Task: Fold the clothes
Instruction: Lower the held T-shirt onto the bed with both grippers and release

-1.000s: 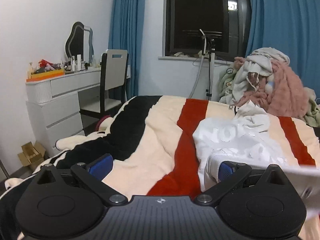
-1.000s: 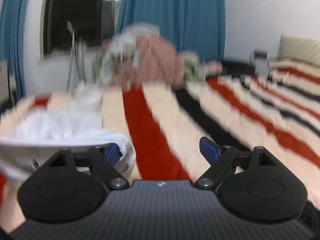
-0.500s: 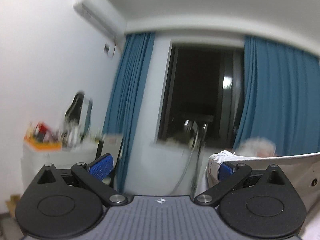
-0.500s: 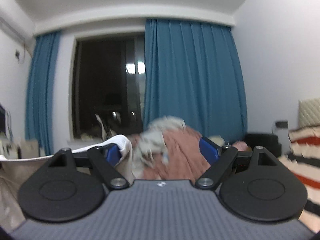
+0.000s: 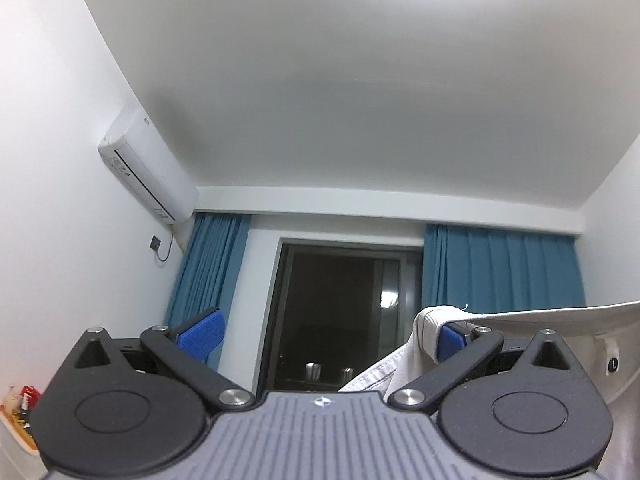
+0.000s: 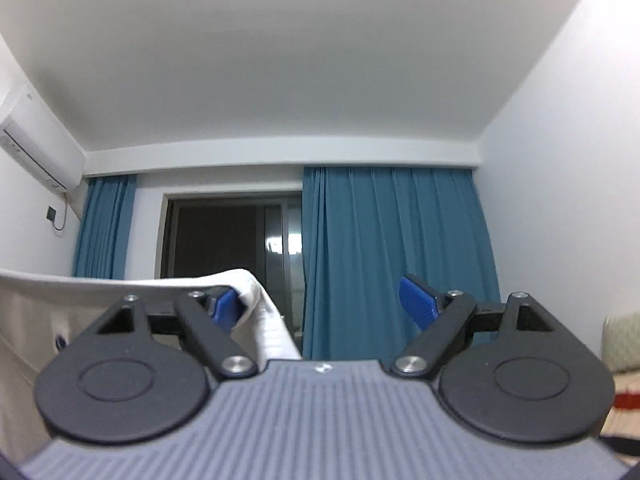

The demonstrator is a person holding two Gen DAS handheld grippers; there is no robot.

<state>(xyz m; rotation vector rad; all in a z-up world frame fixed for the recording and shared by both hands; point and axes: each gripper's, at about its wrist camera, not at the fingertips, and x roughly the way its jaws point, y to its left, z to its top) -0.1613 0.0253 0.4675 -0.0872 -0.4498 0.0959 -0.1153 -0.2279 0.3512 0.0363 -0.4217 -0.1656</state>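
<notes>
A white garment (image 5: 520,314) is stretched taut off the right edge of the left wrist view. Its ribbed hem loops over the right finger of my left gripper (image 5: 326,334), whose jaws stand wide apart with nothing pressed between them. In the right wrist view the same white garment (image 6: 256,292) runs in from the left and drapes over the left finger of my right gripper (image 6: 320,302), which is also open wide. Both grippers are raised high and tilted up toward the ceiling. The garment hangs below them, mostly hidden. The bed under it is out of sight.
Ahead are a dark window (image 5: 340,300) and blue curtains (image 6: 392,248). An air conditioner (image 5: 148,168) is mounted high on the left wall. A corner of the striped bedding (image 6: 624,396) and a padded headboard (image 6: 622,340) show at far right.
Both grippers rose from just above the bed and tipped upward, lifting the white garment off the striped blanket. The view went from bed and laundry pile to window and ceiling.
</notes>
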